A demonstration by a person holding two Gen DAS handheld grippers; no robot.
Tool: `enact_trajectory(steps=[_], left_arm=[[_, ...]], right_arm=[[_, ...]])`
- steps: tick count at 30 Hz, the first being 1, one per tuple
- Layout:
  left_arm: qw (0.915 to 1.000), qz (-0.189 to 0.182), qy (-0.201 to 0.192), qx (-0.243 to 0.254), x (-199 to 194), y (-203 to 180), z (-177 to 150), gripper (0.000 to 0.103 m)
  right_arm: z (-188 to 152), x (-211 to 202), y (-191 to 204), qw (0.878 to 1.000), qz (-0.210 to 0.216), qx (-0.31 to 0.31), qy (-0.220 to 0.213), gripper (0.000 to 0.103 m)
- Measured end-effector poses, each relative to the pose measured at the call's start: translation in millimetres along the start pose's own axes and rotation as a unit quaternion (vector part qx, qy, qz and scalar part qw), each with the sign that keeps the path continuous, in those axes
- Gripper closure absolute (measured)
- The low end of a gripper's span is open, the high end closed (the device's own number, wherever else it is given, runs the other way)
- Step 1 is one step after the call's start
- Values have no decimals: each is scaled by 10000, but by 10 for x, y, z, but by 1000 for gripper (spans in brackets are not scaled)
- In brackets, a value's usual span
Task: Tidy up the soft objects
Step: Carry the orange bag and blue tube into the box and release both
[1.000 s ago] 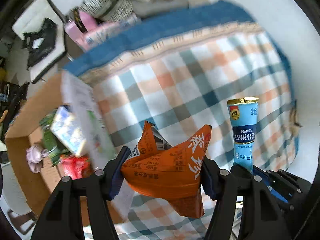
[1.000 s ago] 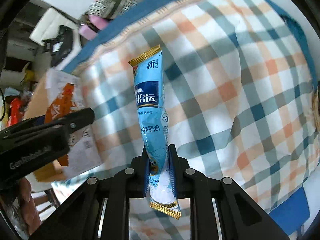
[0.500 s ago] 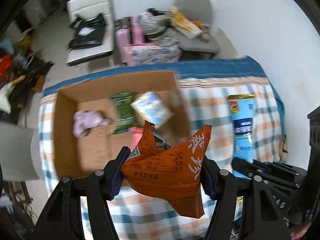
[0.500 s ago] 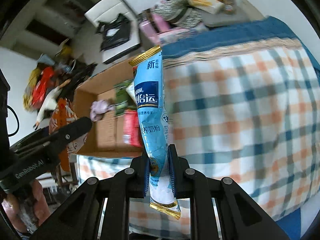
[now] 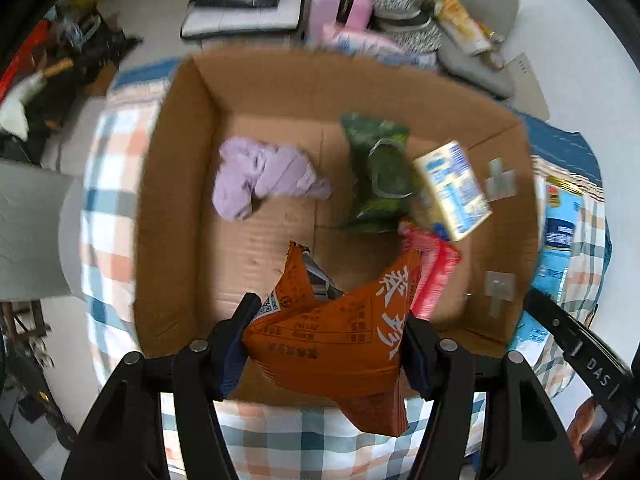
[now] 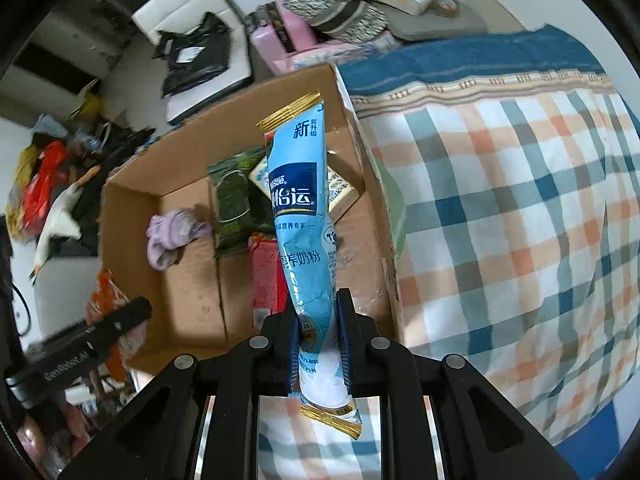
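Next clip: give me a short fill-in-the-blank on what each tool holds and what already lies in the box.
1. The left tool is shut on an ____ packet.
2. The right tool grips a tall light ____ pouch.
3. Both are held over a ____ box on the checked cloth.
4. A crumpled ____ cloth lies in the box beside a green packet.

Missing words: orange; blue; cardboard; purple

Slim light-blue foil sachet read "Nestlé", "怡运", "新", "奶粉". Orange crinkled snack packet bore white characters, indistinct. Black gripper body read "GenRobot.AI"; another read "DAS".
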State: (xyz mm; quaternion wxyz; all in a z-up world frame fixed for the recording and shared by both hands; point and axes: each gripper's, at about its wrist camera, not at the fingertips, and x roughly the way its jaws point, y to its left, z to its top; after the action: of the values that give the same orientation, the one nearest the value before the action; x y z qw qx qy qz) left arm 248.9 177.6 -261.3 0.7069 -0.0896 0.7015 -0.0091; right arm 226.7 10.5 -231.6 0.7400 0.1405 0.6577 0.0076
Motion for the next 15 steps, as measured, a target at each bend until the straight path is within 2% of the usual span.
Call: enact_trajectory(steps=[3,11,15], left_arm=[[9997,-13,229,4,254,42,52,41],[9987,116,490,-25,600,87,165,39],[9977,74,661,-115,697,108,183,38]], right_arm=[[7,194,-2,9997,-146,199,-5,85],[13,533,-5,9984,-433,363,52,82],[-7,589,-32,9982,-412,406,125,72]])
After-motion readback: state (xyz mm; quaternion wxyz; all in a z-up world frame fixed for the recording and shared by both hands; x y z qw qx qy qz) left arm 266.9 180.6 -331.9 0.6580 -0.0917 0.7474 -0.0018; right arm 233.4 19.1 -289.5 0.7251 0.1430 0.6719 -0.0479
